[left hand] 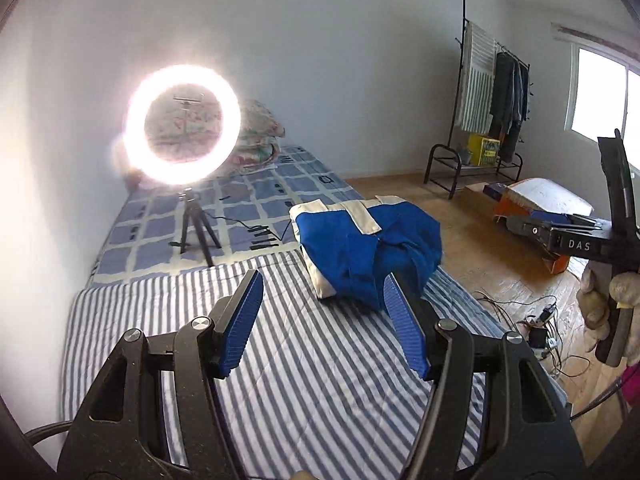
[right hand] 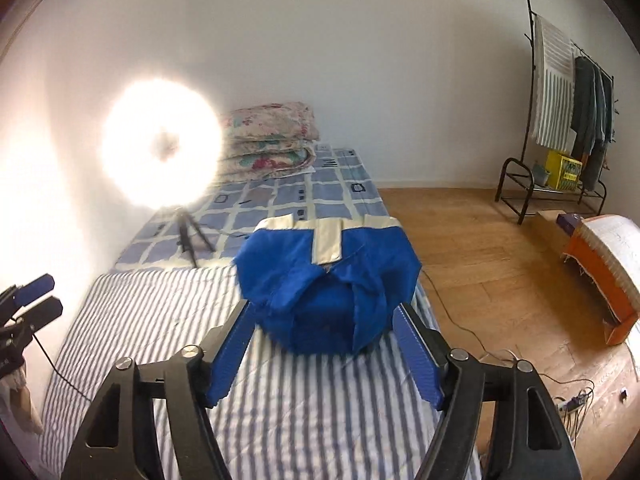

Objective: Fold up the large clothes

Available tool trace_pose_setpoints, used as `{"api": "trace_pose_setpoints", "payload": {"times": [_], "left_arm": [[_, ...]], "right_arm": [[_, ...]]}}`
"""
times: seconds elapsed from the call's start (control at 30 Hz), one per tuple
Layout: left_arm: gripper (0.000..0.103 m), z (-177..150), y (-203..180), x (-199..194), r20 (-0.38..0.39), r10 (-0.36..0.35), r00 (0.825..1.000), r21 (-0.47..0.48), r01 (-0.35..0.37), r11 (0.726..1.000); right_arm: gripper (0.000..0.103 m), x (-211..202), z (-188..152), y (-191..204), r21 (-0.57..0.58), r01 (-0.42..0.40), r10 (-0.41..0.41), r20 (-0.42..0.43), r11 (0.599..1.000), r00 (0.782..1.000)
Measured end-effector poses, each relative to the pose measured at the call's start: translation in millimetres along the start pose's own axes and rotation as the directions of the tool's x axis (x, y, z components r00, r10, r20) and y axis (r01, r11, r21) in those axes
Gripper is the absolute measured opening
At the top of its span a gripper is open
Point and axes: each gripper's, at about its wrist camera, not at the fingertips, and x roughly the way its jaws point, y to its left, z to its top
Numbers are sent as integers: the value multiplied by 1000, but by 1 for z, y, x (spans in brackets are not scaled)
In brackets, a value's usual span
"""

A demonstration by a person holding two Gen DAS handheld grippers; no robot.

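A folded blue garment with cream trim (left hand: pixel 368 248) (right hand: pixel 328 280) lies in a bundle on the striped sheet (left hand: pixel 180 312) (right hand: pixel 132 312), near the bed's right edge. My left gripper (left hand: pixel 322 280) hovers open above the sheet, short of the bundle, with nothing between its blue pads (left hand: pixel 240 320). My right gripper (right hand: pixel 324 306) is also open, its fingers standing either side of the bundle's near end without touching it. The right gripper also shows at the right edge of the left wrist view, held by a gloved hand (left hand: pixel 600 300). The left gripper's fingertips (right hand: pixel 36 292) show at the right wrist view's left edge.
A lit ring light (left hand: pixel 182 124) (right hand: pixel 160 144) on a small tripod (left hand: pixel 196 228) stands on the checked bedspread. Folded floral quilts (right hand: pixel 272 140) lie at the bed's head. The wall runs along the left. On the wooden floor: clothes rack (left hand: pixel 492 100), orange box (right hand: pixel 600 276), cables (left hand: pixel 540 320).
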Motion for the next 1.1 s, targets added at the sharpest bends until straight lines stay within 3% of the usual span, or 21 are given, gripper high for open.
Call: {"api": "trace_pose_setpoints", "payload": {"times": [0.27,0.37,0.57,0.67,0.83,1.1], "left_arm": [[66,-52,-16,-71,7,62,998,46,-63,997],[75,-74,-23,-84,13,64,998,41,-65,997],[78,-107,-36,-91,-3,51,999,48,-51,998],[86,-119,-40,-91,-19,39,999,42,-38,998],[97,-127,-43,-87,-3,62,998,60,-62,996],[103,-131,-46,-87,36,119,992,85,-122,989]], "right_arm": [[88,-58,-54,19,18,11,-12,28,1000,1000],[90,-70,-74,22,19,34,-35,39,999,999],[100,-82,-107,27,21,72,-73,55,997,996],[103,-87,-118,29,30,78,-80,72,997,994],[103,-77,-127,35,2,98,-97,85,995,992],[103,-66,-142,41,-14,118,-117,91,993,989]]}}
